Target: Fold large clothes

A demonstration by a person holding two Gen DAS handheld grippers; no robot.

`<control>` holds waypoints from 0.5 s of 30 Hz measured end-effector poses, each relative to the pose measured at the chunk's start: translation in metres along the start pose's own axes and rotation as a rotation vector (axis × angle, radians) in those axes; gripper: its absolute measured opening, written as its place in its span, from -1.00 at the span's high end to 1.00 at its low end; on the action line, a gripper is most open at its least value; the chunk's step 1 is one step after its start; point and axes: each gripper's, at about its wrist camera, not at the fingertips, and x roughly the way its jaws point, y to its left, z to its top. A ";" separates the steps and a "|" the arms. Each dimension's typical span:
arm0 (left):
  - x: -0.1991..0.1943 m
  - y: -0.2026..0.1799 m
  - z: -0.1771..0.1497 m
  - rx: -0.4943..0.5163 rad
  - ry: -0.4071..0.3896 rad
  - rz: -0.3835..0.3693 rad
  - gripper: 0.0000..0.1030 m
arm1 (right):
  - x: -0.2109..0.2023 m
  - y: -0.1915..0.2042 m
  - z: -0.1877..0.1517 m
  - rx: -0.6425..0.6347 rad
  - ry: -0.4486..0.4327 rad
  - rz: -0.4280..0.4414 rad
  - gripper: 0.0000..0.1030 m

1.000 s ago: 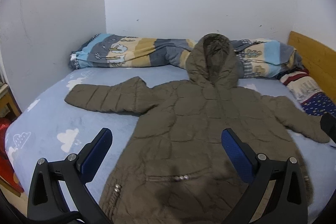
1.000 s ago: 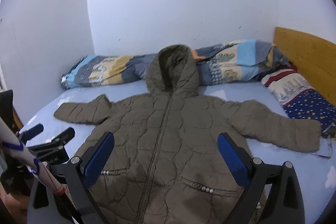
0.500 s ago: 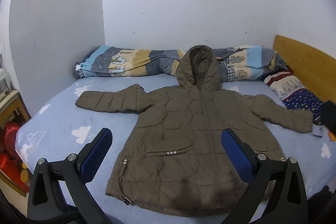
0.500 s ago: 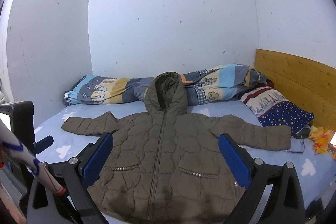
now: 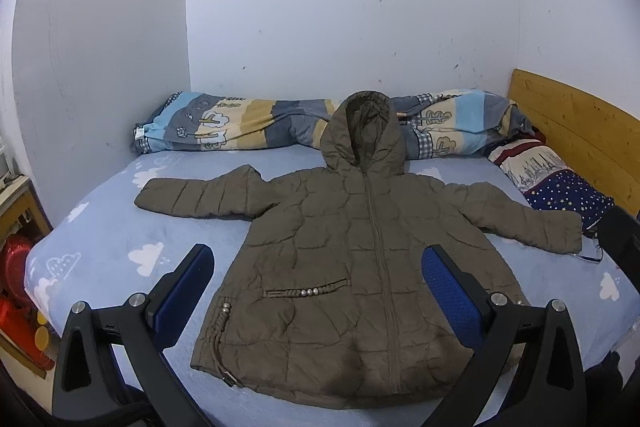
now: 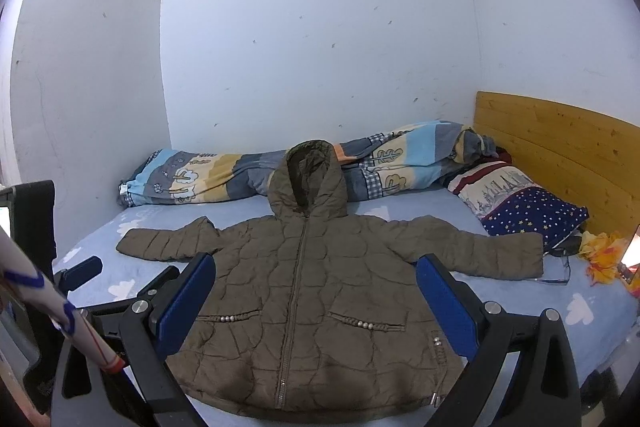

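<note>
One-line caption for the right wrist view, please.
Open right claw hovers above a zipped brown hooded jacket spread flat, sleeves out, on a blue bed.

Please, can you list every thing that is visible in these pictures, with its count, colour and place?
hooded jacket: 1, olive-brown, spread flat on the bed, zipped, sleeves out
bed sheet: 1, light blue with white clouds, under the jacket
rolled quilt: 1, blue, yellow and grey, along the back wall
pillow: 1, navy with stars, by the headboard
headboard: 1, light wood, right side
left hand-held gripper: 1, black with blue pads, open, above the near hem
right hand-held gripper: 1, same colours, open
</note>
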 end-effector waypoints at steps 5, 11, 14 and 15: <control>0.008 -0.003 -0.001 0.003 0.018 0.001 -1.00 | 0.006 -0.005 -0.003 0.011 0.016 -0.002 -0.98; 0.015 -0.006 -0.003 0.008 0.031 0.006 -1.00 | 0.012 -0.009 -0.002 0.021 0.018 -0.007 -0.98; 0.019 -0.005 -0.003 0.006 0.039 0.009 -1.00 | 0.016 -0.007 -0.003 0.023 0.028 -0.001 -0.98; 0.020 -0.004 -0.004 0.005 0.041 0.011 -1.00 | 0.018 -0.007 -0.004 0.024 0.033 0.000 -0.98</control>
